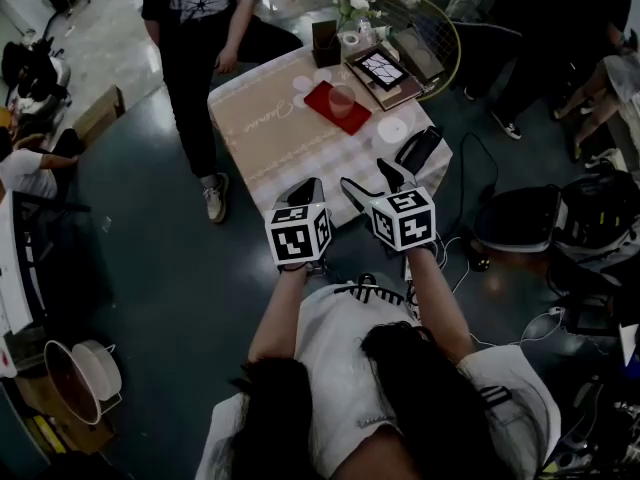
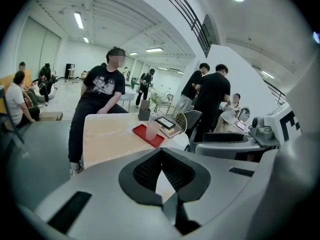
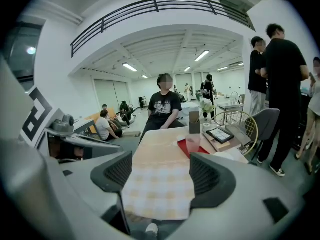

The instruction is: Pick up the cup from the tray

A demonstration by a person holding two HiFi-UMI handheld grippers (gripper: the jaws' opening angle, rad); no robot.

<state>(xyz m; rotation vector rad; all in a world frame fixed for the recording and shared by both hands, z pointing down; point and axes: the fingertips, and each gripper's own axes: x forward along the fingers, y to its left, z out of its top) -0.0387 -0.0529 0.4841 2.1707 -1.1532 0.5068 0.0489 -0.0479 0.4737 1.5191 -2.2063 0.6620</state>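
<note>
Checking for writing first: cursive script [image 1: 285, 111] runs across the cloth [image 1: 250, 153], too small to read. The shirt print [image 1: 200, 3] on the person standing at the upper left of the table is also unreadable. The left cube [image 1: 298, 236] and right cube [image 1: 403, 218] carry black-and-white square patterns, no letters.

Cup [image 1: 343, 99]: translucent pink, upright, on the red tray [image 1: 322, 96]. It sits upper centre of the head view, toward the far end of the cloth. Both grippers are at the near edge of the cloth, well apart from the cup.

Left gripper [image 1: 305, 192]: its own view shows the pad tips meeting, with a sliver of cloth visible behind them. Closed, nothing held.

Right gripper [image 1: 372, 181]: jaws stand wide. Only checked cloth shows between them, so it is empty.

View differences:
- Head view alone shows a white plate [image 1: 392, 130] right of the tray, a black item [image 1: 418, 148] at the cloth's right edge, and cables [image 1: 470, 238] on the floor.
- Gripper views alone show ceiling lights [image 2: 78, 20] and a high railing [image 3: 155, 6].
- Left gripper view has the cup at centre, above the closed tips. The right cube shows at that frame's right edge.
- Right gripper view has the cup just above the right jaw, with the left cube at far left.
</note>
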